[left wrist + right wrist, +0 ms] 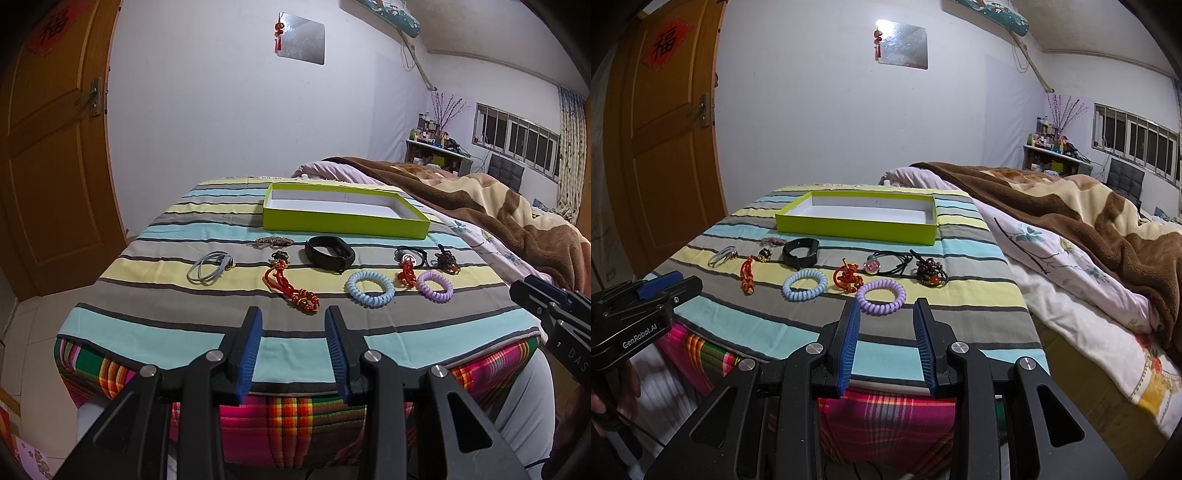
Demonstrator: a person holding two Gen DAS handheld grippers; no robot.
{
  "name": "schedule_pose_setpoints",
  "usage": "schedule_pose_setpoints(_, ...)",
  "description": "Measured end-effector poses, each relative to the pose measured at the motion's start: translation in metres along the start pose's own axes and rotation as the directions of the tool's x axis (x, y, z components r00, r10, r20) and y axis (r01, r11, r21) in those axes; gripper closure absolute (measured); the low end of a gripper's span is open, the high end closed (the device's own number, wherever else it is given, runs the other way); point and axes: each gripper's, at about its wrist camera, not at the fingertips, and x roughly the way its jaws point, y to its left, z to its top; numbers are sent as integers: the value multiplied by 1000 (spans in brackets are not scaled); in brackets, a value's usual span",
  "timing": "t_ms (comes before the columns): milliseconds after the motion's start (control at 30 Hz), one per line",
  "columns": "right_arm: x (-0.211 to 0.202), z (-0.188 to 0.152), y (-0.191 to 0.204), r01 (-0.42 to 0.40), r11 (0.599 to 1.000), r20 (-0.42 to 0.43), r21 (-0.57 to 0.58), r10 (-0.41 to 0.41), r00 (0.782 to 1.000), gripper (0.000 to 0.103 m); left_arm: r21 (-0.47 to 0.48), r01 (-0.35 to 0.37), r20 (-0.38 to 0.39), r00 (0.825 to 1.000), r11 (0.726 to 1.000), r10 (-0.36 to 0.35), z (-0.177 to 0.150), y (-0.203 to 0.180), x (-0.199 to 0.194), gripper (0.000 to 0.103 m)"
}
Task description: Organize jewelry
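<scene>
A green tray [343,221] [857,225] with a white inside lies at the back of the striped table. In front of it lie a blue coil hair tie [370,288] [805,285], a purple coil hair tie [435,286] [881,296], a black wristband [330,254] [799,253], red knot charms [290,290] [747,277], a grey hair band [210,272], a hair clip [274,242], a dark bead bracelet [931,273] and a black cord with a pink bead [872,266]. My left gripper [293,317] and my right gripper [885,314] are both open and empty at the table's near edge.
The striped cloth [147,325] covers a table with a plaid layer [295,413] below. A bed with a brown blanket [1071,218] lies to the right. A wooden door [55,166] stands at the left. A shelf with bottles [1052,147] is far right.
</scene>
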Motion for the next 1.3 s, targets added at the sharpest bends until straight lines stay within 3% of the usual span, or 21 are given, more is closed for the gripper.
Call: schedule_pose_setpoints(1300,-1,0,-1,0,1000,-2,6,0,1000,72,-7,-12,4,1000,1000,12,-1,1,1,66)
